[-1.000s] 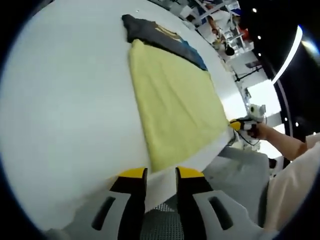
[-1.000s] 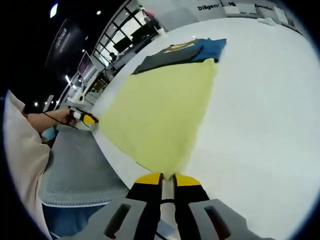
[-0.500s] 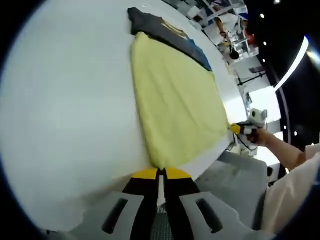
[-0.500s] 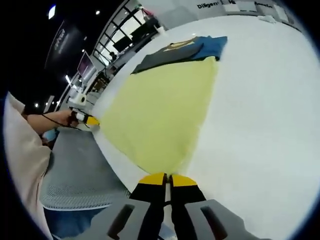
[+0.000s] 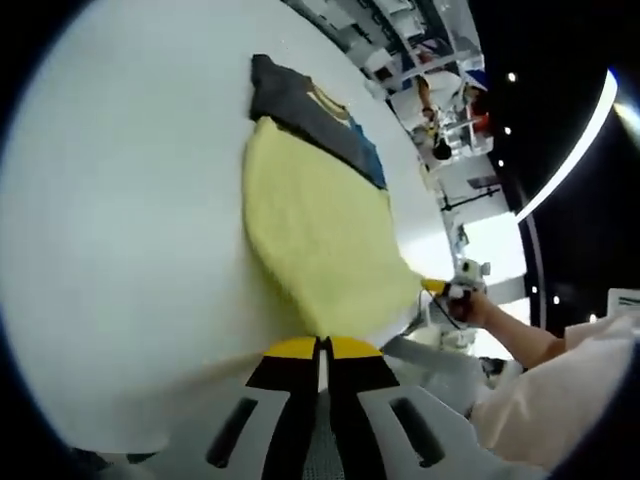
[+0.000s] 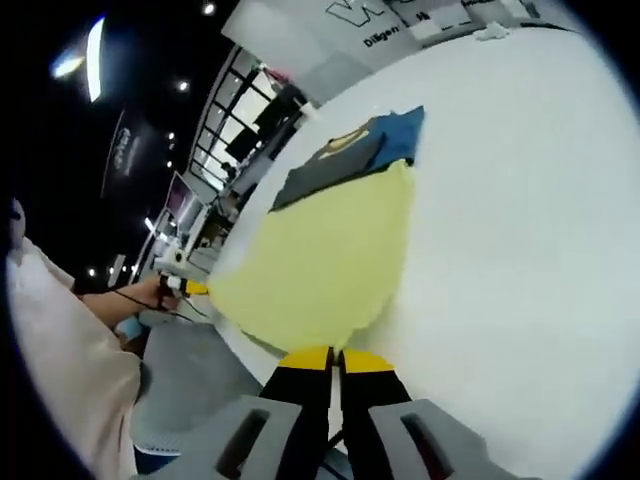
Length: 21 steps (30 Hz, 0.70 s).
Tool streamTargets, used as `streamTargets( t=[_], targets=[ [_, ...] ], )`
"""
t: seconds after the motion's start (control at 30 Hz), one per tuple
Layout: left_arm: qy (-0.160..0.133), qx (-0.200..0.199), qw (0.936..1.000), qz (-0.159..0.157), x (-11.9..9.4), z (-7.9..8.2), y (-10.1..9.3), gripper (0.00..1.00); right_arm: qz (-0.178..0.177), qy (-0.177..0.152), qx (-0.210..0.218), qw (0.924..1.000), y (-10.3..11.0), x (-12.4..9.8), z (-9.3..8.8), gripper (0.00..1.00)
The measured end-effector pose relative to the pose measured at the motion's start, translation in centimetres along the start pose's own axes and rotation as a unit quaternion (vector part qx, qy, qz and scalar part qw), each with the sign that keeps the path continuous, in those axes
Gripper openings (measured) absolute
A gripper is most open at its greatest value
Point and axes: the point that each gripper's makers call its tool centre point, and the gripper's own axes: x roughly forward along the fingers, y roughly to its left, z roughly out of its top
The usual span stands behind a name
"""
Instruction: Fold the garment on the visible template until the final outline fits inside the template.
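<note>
Both near corners of the yellow cloth (image 5: 315,260) now ride lifted off the bench (image 5: 120,250), where a second ago the left gripper (image 5: 320,347) stood with jaws parted short of the hem and the cloth lay flat; half a second ago those jaws had already closed. Left gripper: yellow-tipped jaws pressed together on the near corner of the cloth, seen at the bottom of the left gripper view. Right gripper (image 6: 334,358): jaws likewise pressed together on the other near corner of the cloth (image 6: 320,270), at the bottom of the right gripper view. Each gripper appears small in the other's view, the right gripper (image 5: 438,288) at the cloth's far-side corner with a hand (image 5: 475,306) behind it, the left gripper (image 6: 192,288) at the cloth's left corner with a hand (image 6: 150,295). Cloth: pale yellow, roughly rectangular, near edge raised and bowed between the two grippers, far edge resting on the bench. Garment (image 5: 310,115): dark grey with a blue part and a yellowish collar, lying flat on the bench at the far end of the cloth, its near edge touching or tucked under the cloth; seen also in the right gripper view (image 6: 350,152). Bench: white, wide. A light sleeve (image 6: 70,400) shows at the left of the right gripper view.
</note>
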Motion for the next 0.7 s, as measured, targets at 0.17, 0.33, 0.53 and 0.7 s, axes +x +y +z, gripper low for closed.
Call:
streamTargets(
  t=[0.17,0.33,0.53,0.7],
  targets=[
    [-0.038,0.000,0.9989,-0.026,-0.6,3.3,-1.8,0.03,0.014,-0.033,0.018,0.9992,0.6,-0.3,2.5,0.00],
    [-0.069,0.000,0.9966,-0.046,-1.0,6.4,-3.3,0.03,0.030,-0.079,0.038,0.9957,1.6,-0.5,6.3,0.00],
    [-0.100,0.010,0.9934,-0.056,-1.2,10.4,-4.9,0.03,0.038,-0.118,0.031,0.9919,2.4,0.3,11.0,0.00],
    [-0.117,0.020,0.9913,-0.057,-0.8,13.7,-5.6,0.03,0.036,-0.138,0.035,0.9891,2.2,1.4,14.7,0.00]
  ],
)
